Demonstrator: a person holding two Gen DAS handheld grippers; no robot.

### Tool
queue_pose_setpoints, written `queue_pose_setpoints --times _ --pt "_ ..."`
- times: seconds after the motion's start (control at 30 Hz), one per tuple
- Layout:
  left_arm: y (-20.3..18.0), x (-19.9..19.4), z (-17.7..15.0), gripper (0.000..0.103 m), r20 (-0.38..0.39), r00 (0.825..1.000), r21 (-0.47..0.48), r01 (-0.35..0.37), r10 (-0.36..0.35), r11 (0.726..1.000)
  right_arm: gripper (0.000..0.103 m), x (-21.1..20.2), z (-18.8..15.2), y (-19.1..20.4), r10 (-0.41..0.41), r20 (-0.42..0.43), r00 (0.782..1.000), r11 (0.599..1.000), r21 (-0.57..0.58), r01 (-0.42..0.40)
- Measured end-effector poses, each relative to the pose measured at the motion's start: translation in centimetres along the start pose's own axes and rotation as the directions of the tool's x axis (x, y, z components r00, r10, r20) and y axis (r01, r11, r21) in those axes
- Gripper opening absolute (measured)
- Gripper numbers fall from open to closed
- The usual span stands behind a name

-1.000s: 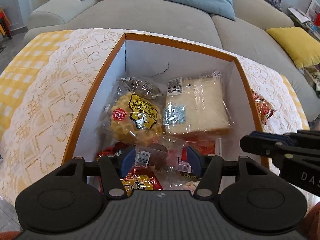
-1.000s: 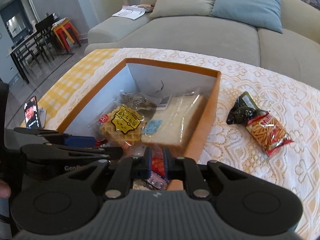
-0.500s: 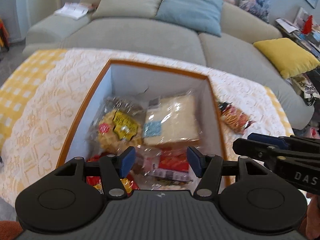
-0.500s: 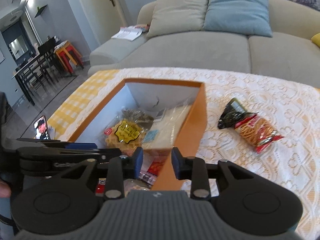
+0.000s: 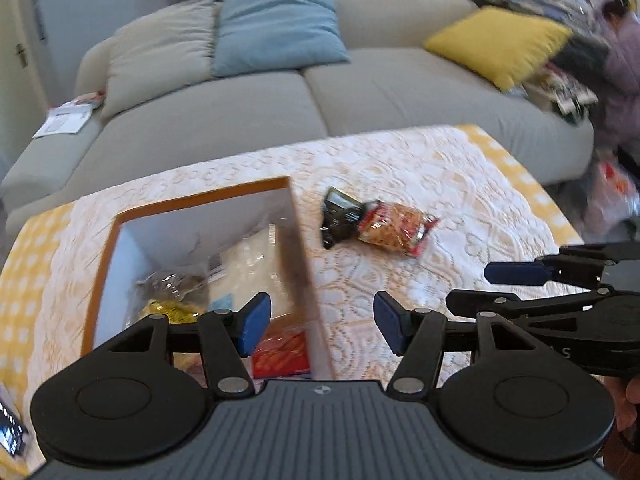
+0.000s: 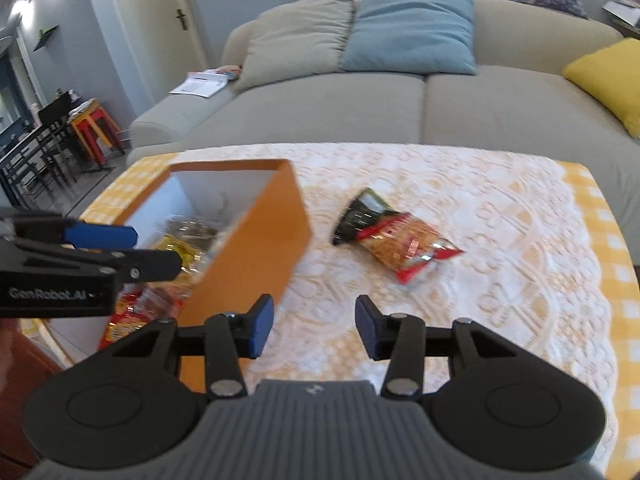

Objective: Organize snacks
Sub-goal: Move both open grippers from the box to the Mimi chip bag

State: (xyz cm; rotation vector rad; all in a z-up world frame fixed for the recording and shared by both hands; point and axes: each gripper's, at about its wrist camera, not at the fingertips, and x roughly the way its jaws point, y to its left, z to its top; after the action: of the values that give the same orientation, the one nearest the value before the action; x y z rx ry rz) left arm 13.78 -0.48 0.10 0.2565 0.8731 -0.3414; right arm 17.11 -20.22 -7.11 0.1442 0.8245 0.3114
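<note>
An orange cardboard box [image 5: 298, 240] [image 6: 256, 240] sits on the lace tablecloth and holds several wrapped snacks, among them a yellow waffle pack [image 5: 172, 308] and a red packet [image 5: 282, 354]. Two snack bags lie together on the cloth right of the box: a red bag of sticks [image 5: 394, 230] [image 6: 404, 248] and a dark bag [image 5: 340, 214] [image 6: 360, 212]. My left gripper [image 5: 320, 326] is open and empty, raised over the box's right wall. My right gripper [image 6: 314, 326] is open and empty above the cloth, right of the box and short of the two bags.
A grey sofa [image 6: 360, 112] with beige, blue and yellow cushions runs behind the table. A phone [image 5: 10, 434] lies at the table's near left corner. Cluttered items [image 5: 580, 60] pile at the sofa's right end. Chairs and stools [image 6: 60, 136] stand far left.
Both grippers have risen out of the box and swung right. The right gripper's jaws went from nearly shut to wide open. The left gripper stays open.
</note>
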Motion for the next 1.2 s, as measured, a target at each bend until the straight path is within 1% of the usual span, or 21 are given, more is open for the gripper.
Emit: queue_pose_setpoints --times 0.13,0.17,0.2,0.27,0.33,0.43,0.57,0.77,0.87,0.9,0.93,0.97,1.0,1.1,1.2 --pt "-1.7 1.2 1.1 0.070 -0.037 0.999 0.066 0.000 0.003 0.998 0.049 0.8 -0.1 -1.6 -0.012 -0.022 1.000 1.000 -0.006 0.012" --pt "-2.1 1.5 1.5 0.070 -0.039 0.999 0.084 -0.002 0.005 0.996 0.051 1.1 0.0 -1.9 -0.013 -0.024 1.000 1.000 -0.013 0.013" --pt "-2.6 1.9 1.9 0.070 -0.042 0.999 0.104 -0.002 0.006 0.995 0.055 1.3 0.1 -2.2 -0.017 -0.024 1.000 1.000 -0.020 0.016" --pt "-3.3 2.4 2.5 0.070 -0.044 0.999 0.128 0.002 0.003 0.992 0.059 1.7 0.4 -2.9 -0.029 -0.028 0.999 0.999 -0.023 0.028" --pt "-3.9 3.1 3.1 0.070 -0.051 0.999 0.148 0.013 -0.006 0.989 0.065 2.3 0.7 -3.6 -0.039 -0.032 0.999 0.999 -0.017 0.039" --pt "-4.4 4.4 4.1 0.070 -0.067 0.998 0.172 0.027 -0.016 0.985 0.066 3.2 1.1 -4.8 -0.047 -0.036 0.998 0.999 -0.014 0.046" --pt "-4.3 6.2 5.1 0.070 -0.101 0.995 0.200 0.047 -0.027 0.979 0.066 4.7 1.6 -5.7 -0.048 -0.032 0.998 0.998 -0.038 0.047" --pt "-3.6 8.8 6.0 0.070 -0.136 0.990 0.268 0.066 -0.030 0.961 0.067 7.7 2.1 -6.3 -0.021 -0.043 0.999 0.992 -0.123 0.015" --pt "-3.4 10.0 6.4 0.070 -0.152 0.987 0.289 0.094 -0.051 0.953 0.067 9.4 2.5 -6.4 -0.003 -0.056 0.998 0.986 -0.164 -0.006" --pt "-3.4 10.4 6.5 0.070 -0.153 0.986 0.297 0.102 -0.058 0.949 0.068 10.0 2.8 -6.4 0.002 -0.061 0.998 0.982 -0.187 -0.014" --pt "-3.3 10.7 6.6 0.070 -0.154 0.986 0.309 0.107 -0.061 0.945 0.070 10.7 3.0 -6.4 -0.001 -0.064 0.998 0.978 -0.210 -0.013" --pt "-3.3 11.0 6.7 0.070 -0.152 0.986 0.320 0.107 -0.061 0.941 0.074 11.2 3.1 -6.4 -0.010 -0.062 0.998 0.972 -0.233 -0.005" --pt "-3.3 11.4 6.8 0.070 -0.150 0.987 0.332 0.106 -0.059 0.937 0.075 11.8 3.4 -6.4 -0.020 -0.055 0.998 0.966 -0.257 0.005" --pt "-3.1 12.2 7.2 0.070 -0.158 0.985 0.353 0.117 -0.064 0.928 0.076 13.3 4.0 -6.5 -0.043 -0.039 0.998 0.949 -0.315 0.028" --pt "-3.1 13.2 7.4 0.070 -0.164 0.985 0.373 0.120 -0.062 0.920 0.076 14.5 4.3 -6.8 -0.055 -0.036 0.998 0.936 -0.349 0.039"
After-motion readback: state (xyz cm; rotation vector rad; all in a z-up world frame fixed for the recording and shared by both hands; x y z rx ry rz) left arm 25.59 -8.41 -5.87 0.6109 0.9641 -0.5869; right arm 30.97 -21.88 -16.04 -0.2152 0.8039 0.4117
